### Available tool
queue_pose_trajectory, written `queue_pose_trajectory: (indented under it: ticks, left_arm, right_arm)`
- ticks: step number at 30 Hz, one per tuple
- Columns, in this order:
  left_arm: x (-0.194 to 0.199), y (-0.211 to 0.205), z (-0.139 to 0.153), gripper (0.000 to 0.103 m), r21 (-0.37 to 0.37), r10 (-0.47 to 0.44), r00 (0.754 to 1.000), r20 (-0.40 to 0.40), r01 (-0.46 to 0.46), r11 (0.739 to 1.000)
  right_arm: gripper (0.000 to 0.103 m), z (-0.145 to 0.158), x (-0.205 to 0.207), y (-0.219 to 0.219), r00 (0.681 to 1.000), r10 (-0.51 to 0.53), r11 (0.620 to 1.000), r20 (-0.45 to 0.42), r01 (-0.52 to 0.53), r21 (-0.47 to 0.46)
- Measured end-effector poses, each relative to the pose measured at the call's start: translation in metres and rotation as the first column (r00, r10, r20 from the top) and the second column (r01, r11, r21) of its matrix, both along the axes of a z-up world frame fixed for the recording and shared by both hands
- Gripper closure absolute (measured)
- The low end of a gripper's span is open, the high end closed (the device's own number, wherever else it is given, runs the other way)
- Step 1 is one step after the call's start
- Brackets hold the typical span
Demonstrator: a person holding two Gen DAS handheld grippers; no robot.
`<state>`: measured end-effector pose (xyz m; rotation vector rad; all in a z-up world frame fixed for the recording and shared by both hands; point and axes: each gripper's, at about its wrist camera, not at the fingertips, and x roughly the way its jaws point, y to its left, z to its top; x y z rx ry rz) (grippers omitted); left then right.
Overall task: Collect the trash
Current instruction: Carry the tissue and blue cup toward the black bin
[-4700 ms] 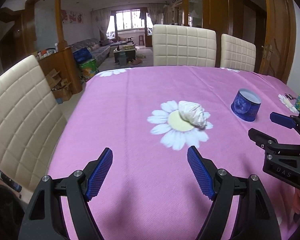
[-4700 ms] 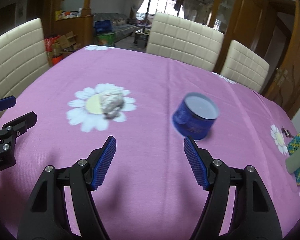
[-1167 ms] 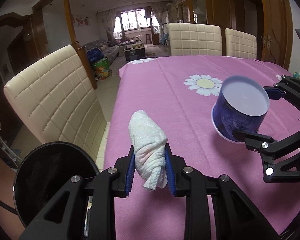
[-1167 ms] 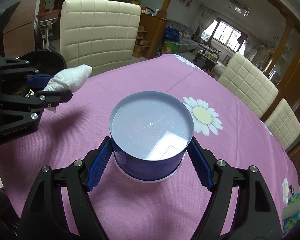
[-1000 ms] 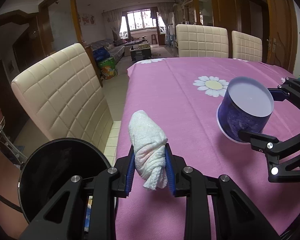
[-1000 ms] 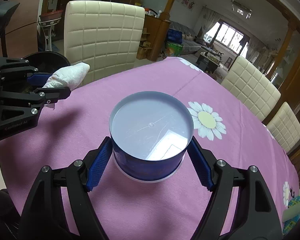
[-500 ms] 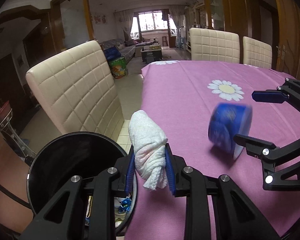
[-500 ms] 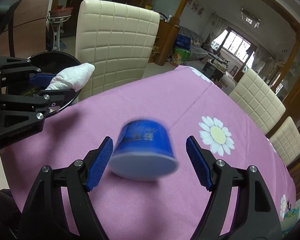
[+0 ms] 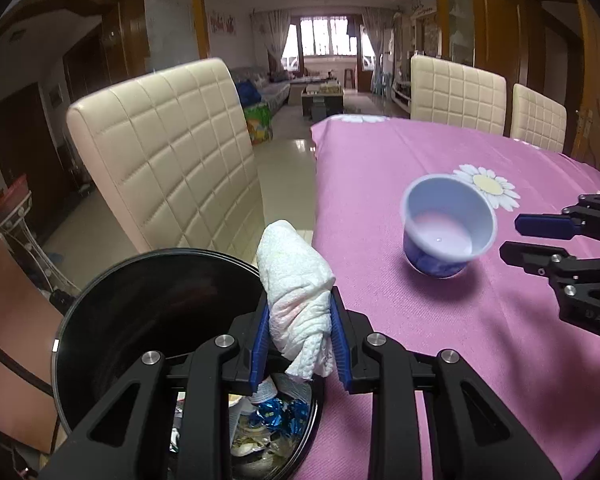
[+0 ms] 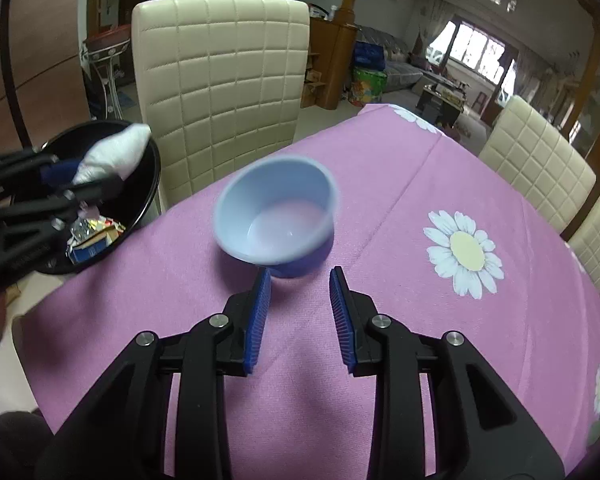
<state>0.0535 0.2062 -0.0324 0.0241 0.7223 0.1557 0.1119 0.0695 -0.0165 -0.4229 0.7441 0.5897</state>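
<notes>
Pink tablecloth [image 10: 380, 208] carries the tipped blue cup [image 10: 276, 216], loose at twelve o'clock of the right gripper [image 10: 298, 312], whose jaws have just been closing empty; left gripper [image 9: 300, 340] pinches the tissue wad [image 9: 296, 292] over the bin [image 9: 120, 300].

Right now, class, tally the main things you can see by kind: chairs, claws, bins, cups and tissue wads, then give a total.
Cream quilted chairs: 3
Black claws with blue pads: 2
Round black trash bin: 1
Blue plastic cup with pale inside: 1
Crumpled white tissue wad: 1
Total: 8
</notes>
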Motion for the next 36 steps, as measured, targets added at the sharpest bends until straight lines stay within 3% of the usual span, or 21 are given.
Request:
queue_pose_trajectory:
  ticks: [1, 3, 10, 20, 22, 36]
  left_arm:
    - [0.002, -0.001, 0.0, 0.076, -0.004, -0.003, 1.0, 0.0, 0.003, 1.0]
    - [0.003, -0.005, 0.001, 0.076, 0.003, -0.011, 1.0, 0.008, 0.011, 1.0]
    - [-0.001, 0.001, 0.001, 0.076, 0.024, -0.003, 1.0, 0.012, 0.002, 1.0]
    - [0.016, 0.0, -0.001, 0.076, 0.049, -0.031, 0.999, 0.025, 0.029, 0.998]
    - [0.02, 0.0, -0.002, 0.076, 0.043, -0.032, 0.999, 0.021, 0.031, 0.999]
    - [0.001, 0.015, 0.003, 0.076, 0.067, 0.014, 0.999, 0.033, -0.017, 0.998]
  right_arm:
    - [0.036, 0.001, -0.001, 0.001, 1.0, 0.001, 1.0, 0.005, -0.001, 0.009]
    - [0.016, 0.006, -0.005, 0.004, 0.998, -0.001, 1.0, 0.066, -0.001, 0.024]
    - [0.016, -0.003, 0.007, 0.026, 0.992, -0.007, 0.999, 0.123, 0.012, -0.038]
    - [0.014, -0.033, 0.057, 0.035, 0.997, -0.081, 0.996, -0.005, 0.08, -0.03]
    - [0.018, -0.037, 0.061, 0.036, 0.996, -0.086, 0.995, -0.007, 0.086, -0.041]
    - [0.019, -0.018, 0.032, 0.049, 0.999, -0.012, 1.0, 0.046, 0.013, -0.014]
